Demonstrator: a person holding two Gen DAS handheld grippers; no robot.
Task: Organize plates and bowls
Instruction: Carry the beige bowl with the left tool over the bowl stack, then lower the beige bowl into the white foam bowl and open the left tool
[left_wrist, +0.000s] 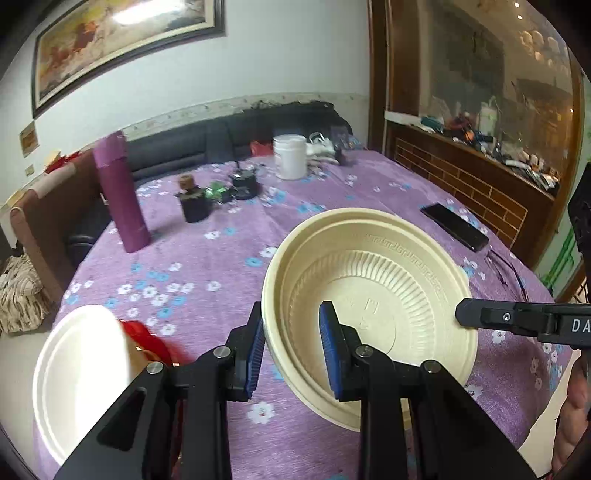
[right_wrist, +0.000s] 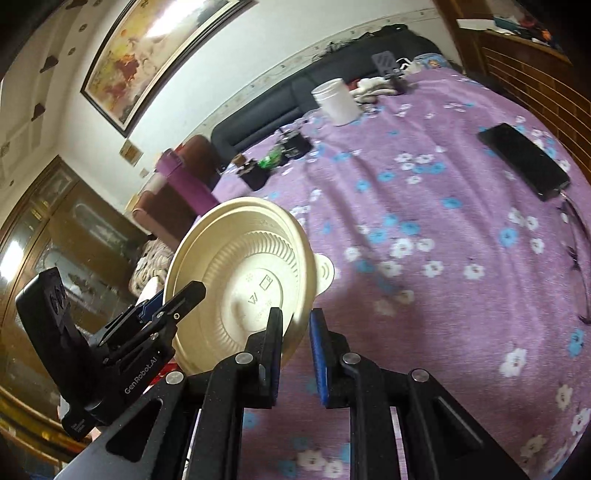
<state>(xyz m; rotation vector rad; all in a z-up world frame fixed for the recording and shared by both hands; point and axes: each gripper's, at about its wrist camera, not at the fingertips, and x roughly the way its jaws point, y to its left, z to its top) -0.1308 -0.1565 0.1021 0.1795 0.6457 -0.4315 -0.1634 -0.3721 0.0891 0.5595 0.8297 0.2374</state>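
A purple flowered tablecloth (left_wrist: 207, 266) covers the table, with a dark sofa (left_wrist: 207, 144) and a framed painting (left_wrist: 122, 44) on the far wall. I hold 1 cream bowl (left_wrist: 373, 306) off the cloth between my 2 claws. My left claw (left_wrist: 295, 354) pinches its near-left rim, 1 blue pad inside the bowl and 1 outside. My right claw (right_wrist: 295, 350) pinches the rim on the opposite side. A white plate (left_wrist: 77, 384) sits near left, blurred, beside something red (left_wrist: 155, 343). Further off stand a purple bottle (left_wrist: 120, 192) at left and a white jar (left_wrist: 290, 157) far back, with a black phone (left_wrist: 456, 227) at right.
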